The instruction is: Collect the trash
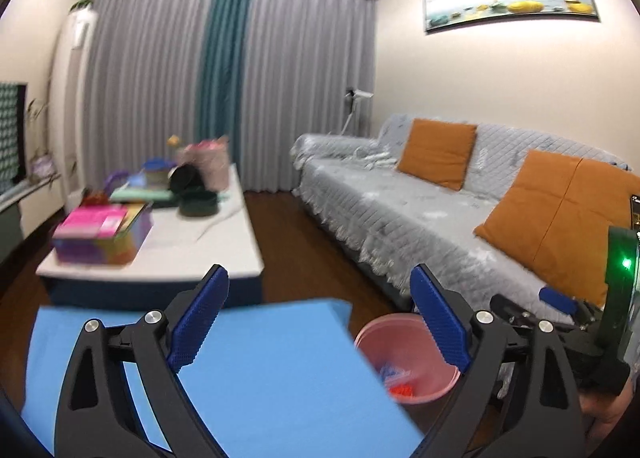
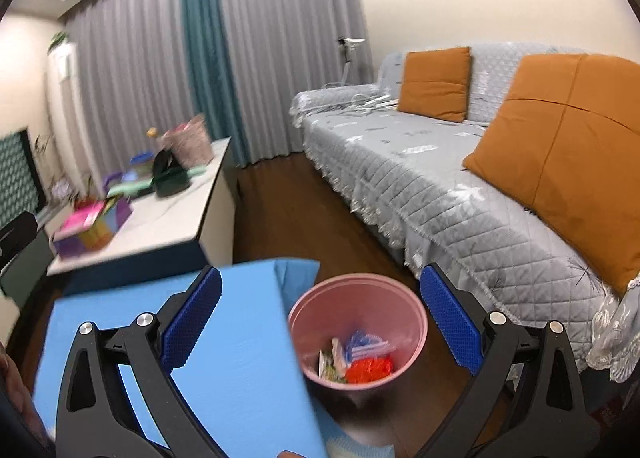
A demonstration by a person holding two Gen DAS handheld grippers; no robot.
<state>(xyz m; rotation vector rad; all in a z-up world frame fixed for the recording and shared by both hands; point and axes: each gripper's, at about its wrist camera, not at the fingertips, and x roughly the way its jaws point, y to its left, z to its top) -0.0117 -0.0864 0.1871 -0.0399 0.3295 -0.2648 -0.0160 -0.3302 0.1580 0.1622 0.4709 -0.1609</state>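
Note:
A pink trash bin stands on the wooden floor between a blue surface and the sofa. It holds several wrappers, one red and one blue and white. The bin also shows in the left wrist view. My right gripper is open and empty, raised above the bin's rim. My left gripper is open and empty above the blue surface, left of the bin. The right gripper's body shows at the right edge of the left wrist view.
A white coffee table behind the blue surface carries colourful boxes, a dark green pot and a pink basket. A grey covered sofa with orange cushions runs along the right. Curtains hang behind.

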